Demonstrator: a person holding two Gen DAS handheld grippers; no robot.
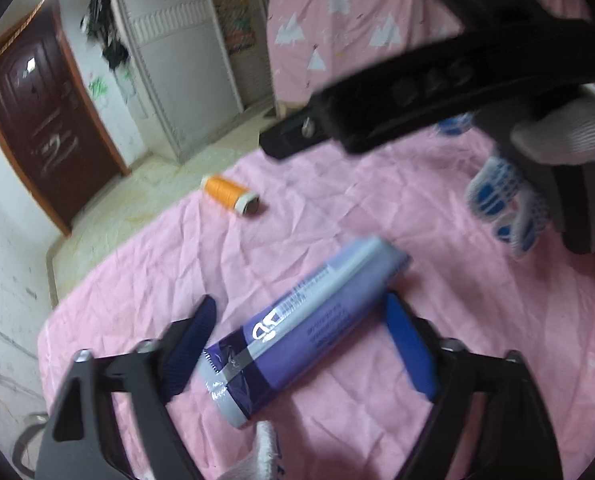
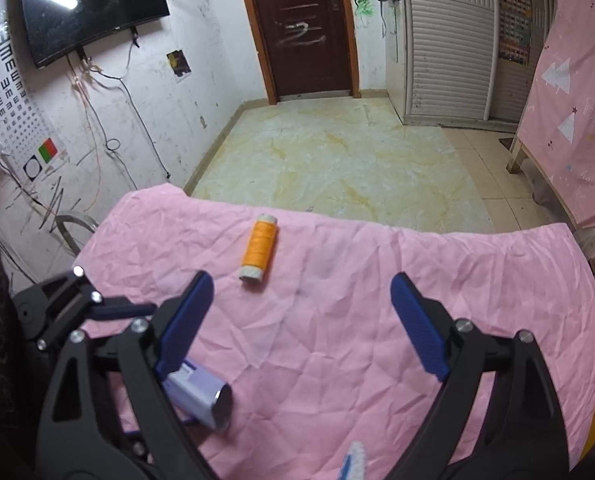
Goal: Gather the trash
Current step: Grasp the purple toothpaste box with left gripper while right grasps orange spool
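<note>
Two claws (image 1: 297, 344) (image 2: 297, 320) unclenched; left straddles purple tube (image 1: 297, 328); orange spool (image 2: 258, 251) beyond.

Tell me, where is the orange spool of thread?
The orange spool of thread lies on its side on the pink sheet, near the sheet's far edge by the floor. In the right wrist view it sits beyond the purple wrapper, untouched by either gripper.

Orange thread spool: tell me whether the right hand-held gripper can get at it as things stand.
Probably yes. The orange thread spool lies alone on the pink cloth ahead of the open right hand-held gripper, nothing between.
</note>
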